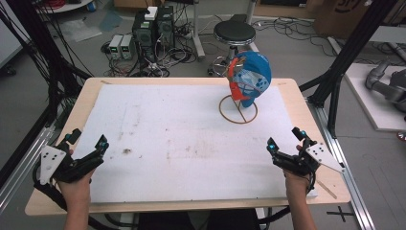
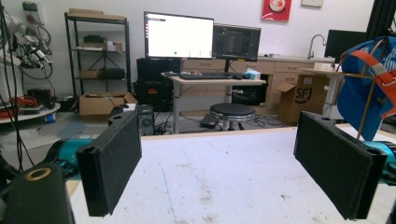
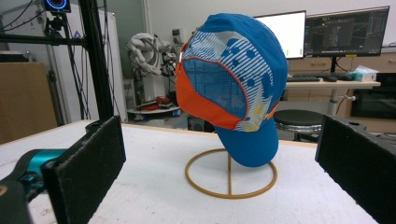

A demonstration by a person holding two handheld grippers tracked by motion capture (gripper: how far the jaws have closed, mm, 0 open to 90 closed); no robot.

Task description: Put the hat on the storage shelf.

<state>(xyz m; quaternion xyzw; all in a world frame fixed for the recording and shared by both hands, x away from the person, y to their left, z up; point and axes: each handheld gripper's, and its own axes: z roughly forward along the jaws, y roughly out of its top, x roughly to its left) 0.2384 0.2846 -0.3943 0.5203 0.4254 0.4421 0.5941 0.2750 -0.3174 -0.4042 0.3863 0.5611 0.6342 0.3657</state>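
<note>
Blue-and-orange cap (image 1: 251, 76) hangs on a wire stand (image 1: 238, 110), far right of the white mat (image 1: 182, 139). Right gripper (image 1: 282, 146) at the near right edge, jaws apart, empty, well short of the cap. Left gripper (image 1: 88, 148) near left, jaws apart, empty.

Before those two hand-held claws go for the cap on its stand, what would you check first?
1. Right gripper jaws apart: ok.
2. Left gripper jaws apart: ok.
3. Cap seated on the wire stand: ok; it hangs tilted, brim down.
4. Table bare between grippers and cap: ok.
5. Right gripper faces the cap: ok.
6. Stand fixed to the table: cannot tell.
</note>
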